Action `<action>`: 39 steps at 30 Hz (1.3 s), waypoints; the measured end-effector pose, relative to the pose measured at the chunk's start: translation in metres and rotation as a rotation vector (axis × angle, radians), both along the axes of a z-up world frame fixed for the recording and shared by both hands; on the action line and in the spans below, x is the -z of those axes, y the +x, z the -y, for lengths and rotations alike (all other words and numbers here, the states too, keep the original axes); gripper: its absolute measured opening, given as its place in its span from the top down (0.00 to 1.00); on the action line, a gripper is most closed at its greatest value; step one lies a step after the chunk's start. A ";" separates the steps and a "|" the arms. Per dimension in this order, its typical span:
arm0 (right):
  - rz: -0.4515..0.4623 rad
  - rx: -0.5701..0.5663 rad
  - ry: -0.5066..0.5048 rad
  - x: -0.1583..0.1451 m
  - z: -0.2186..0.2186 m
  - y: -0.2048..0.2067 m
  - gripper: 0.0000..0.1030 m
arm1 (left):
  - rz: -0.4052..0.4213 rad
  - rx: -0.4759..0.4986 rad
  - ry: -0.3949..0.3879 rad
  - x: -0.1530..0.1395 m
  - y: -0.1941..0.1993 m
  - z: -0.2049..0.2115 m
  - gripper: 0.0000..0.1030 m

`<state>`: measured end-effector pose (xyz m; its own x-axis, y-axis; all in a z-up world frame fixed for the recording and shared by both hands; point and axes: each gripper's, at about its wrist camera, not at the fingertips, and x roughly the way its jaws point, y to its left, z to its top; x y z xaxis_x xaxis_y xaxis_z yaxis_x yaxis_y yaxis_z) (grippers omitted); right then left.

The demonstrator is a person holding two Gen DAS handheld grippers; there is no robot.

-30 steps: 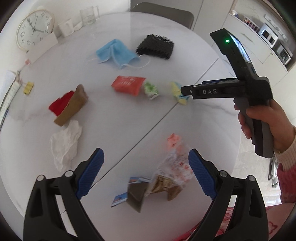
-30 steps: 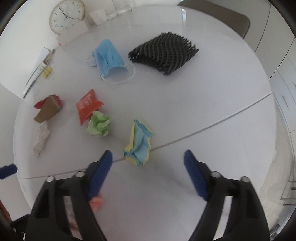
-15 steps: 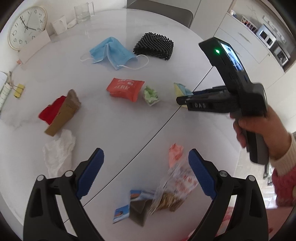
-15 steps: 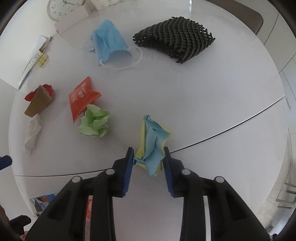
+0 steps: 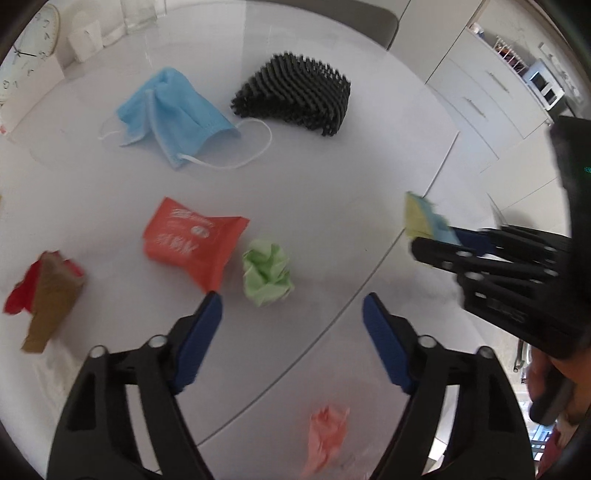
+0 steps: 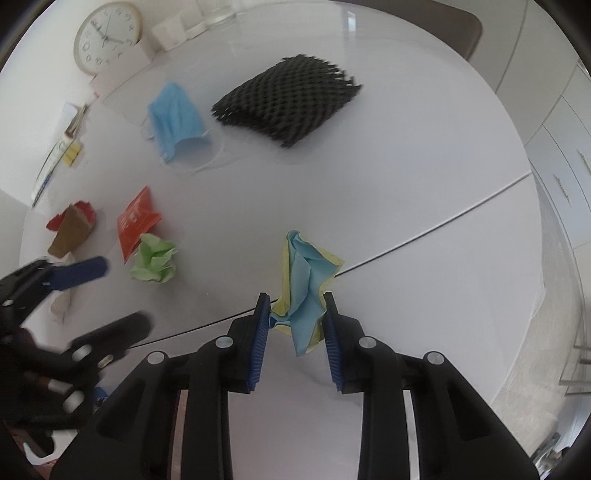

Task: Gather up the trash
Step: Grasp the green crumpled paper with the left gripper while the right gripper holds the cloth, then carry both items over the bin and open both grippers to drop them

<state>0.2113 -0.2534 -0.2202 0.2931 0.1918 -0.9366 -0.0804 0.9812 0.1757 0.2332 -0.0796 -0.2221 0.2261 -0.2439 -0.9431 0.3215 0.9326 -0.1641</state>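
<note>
My right gripper [image 6: 295, 314] is shut on a crumpled blue-and-yellow paper [image 6: 304, 284] and holds it above the white table [image 6: 406, 166]; it also shows in the left wrist view [image 5: 424, 221]. My left gripper [image 5: 291, 314] is open and empty, just short of a crumpled green paper [image 5: 267, 273], which also shows in the right wrist view [image 6: 155, 258]. An orange wrapper [image 5: 192, 243], a blue face mask [image 5: 173, 110], a black foam net [image 5: 299, 96], a brown-and-red wrapper [image 5: 44, 295] and a pink scrap [image 5: 328, 432] lie around.
A wall clock [image 6: 107, 35] leans at the table's far left beside white cups [image 6: 177, 31]. A notebook and yellow clip [image 6: 70, 155] lie at the left edge. A chair back [image 6: 450, 22] stands behind the table. White cabinets [image 5: 487, 92] are on the right.
My right gripper has lifted the blue-and-yellow paper off the table and drawn it back. My left gripper has moved forward over the table toward the green paper.
</note>
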 end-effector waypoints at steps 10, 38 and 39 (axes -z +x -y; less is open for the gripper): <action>0.009 0.032 0.035 0.000 0.007 0.001 0.72 | -0.007 -0.043 0.097 0.024 0.022 0.022 0.70; 0.118 0.185 -0.021 -0.102 0.123 -0.227 0.72 | 0.015 0.285 0.050 -0.094 -0.183 0.150 0.70; 0.111 0.200 -0.017 -0.099 0.131 -0.239 0.72 | 0.006 0.308 0.055 -0.092 -0.193 0.160 0.70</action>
<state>-0.0276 -0.3842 -0.1210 0.4249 0.1038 -0.8993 0.0985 0.9822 0.1599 0.0404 -0.2392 -0.1305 0.1553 -0.2508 -0.9555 0.5908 0.7987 -0.1136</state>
